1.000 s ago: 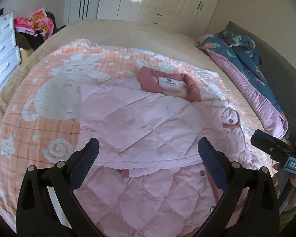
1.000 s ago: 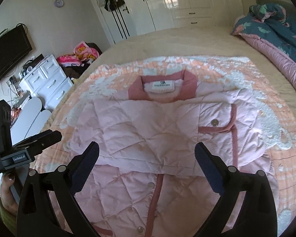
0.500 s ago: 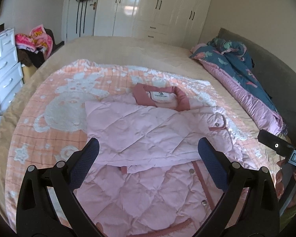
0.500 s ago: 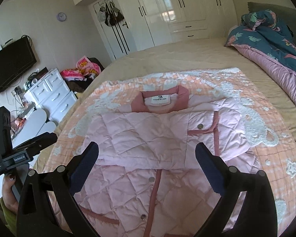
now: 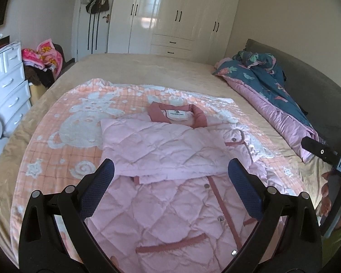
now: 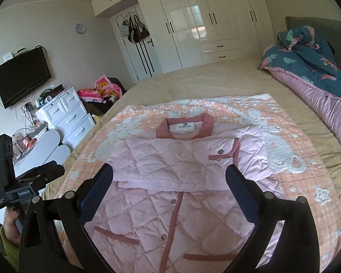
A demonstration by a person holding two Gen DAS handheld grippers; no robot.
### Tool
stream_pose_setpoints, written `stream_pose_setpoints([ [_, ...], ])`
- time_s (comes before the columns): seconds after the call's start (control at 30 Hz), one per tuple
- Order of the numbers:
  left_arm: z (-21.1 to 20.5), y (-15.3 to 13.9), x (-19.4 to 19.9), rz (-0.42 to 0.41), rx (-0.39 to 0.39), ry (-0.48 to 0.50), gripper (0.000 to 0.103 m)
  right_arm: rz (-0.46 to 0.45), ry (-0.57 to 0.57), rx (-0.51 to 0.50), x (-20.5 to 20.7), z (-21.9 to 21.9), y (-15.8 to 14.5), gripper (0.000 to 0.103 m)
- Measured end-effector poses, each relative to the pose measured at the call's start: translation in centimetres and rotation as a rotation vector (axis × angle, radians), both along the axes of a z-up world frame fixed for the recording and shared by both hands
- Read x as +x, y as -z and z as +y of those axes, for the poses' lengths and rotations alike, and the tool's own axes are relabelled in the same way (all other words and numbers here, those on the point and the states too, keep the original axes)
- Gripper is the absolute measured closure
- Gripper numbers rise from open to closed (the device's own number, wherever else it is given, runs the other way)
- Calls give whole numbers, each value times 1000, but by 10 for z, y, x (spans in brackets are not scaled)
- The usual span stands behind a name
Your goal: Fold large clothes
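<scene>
A pink quilted jacket (image 5: 170, 182) with a darker pink collar lies front up on an orange patterned blanket (image 5: 63, 136) on the bed. Both sleeves are folded across its chest. It also shows in the right wrist view (image 6: 177, 193). My left gripper (image 5: 170, 188) is open and empty, held above the jacket's lower half. My right gripper (image 6: 169, 188) is open and empty, also above the lower half. Each gripper shows at the edge of the other's view: the right one (image 5: 325, 157) and the left one (image 6: 34, 177).
A rolled blue and pink duvet (image 5: 272, 91) lies along the bed's right side by a grey headboard (image 5: 318, 86). White drawers (image 6: 66, 116) and a clothes pile (image 6: 100, 91) stand left of the bed. Wardrobes (image 5: 177, 18) line the far wall.
Both grippers have pulled back and risen away from the jacket, so more of its lower half and the room shows. The jacket has not moved.
</scene>
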State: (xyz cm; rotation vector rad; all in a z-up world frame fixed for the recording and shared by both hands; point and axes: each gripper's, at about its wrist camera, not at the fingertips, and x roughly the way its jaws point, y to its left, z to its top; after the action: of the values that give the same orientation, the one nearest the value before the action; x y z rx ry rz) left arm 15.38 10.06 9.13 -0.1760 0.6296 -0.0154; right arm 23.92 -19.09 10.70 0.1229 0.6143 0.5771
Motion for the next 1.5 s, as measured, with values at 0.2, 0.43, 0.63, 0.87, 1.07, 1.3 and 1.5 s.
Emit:
stream_pose_setpoints([
  [0.2,-14,1,-12,14,9,1,9,-19,-10,-18,-17,-9,-5,4],
  [0.43,-29,0,-31,11,32,4,9,-38,-33,-26,-36,-16,-10,4],
  [0.63,-36,5,-44,15,27,10,9,-52,-46,-39,-54,-20,-13,4],
  [0.87,-39,10,-56,27,28,-2,9,-56,-54,-55,-66,-26,-12,4],
  [1.07,-39,14,-63,34,27,-12,9,-48,-55,-58,-74,-35,-8,4],
  [1.3,-38,21,-73,50,27,-26,9,-31,-49,-79,-81,-45,2,4],
  [1.5,-35,30,-79,69,29,-40,9,-8,-54,-95,-86,-53,13,4],
])
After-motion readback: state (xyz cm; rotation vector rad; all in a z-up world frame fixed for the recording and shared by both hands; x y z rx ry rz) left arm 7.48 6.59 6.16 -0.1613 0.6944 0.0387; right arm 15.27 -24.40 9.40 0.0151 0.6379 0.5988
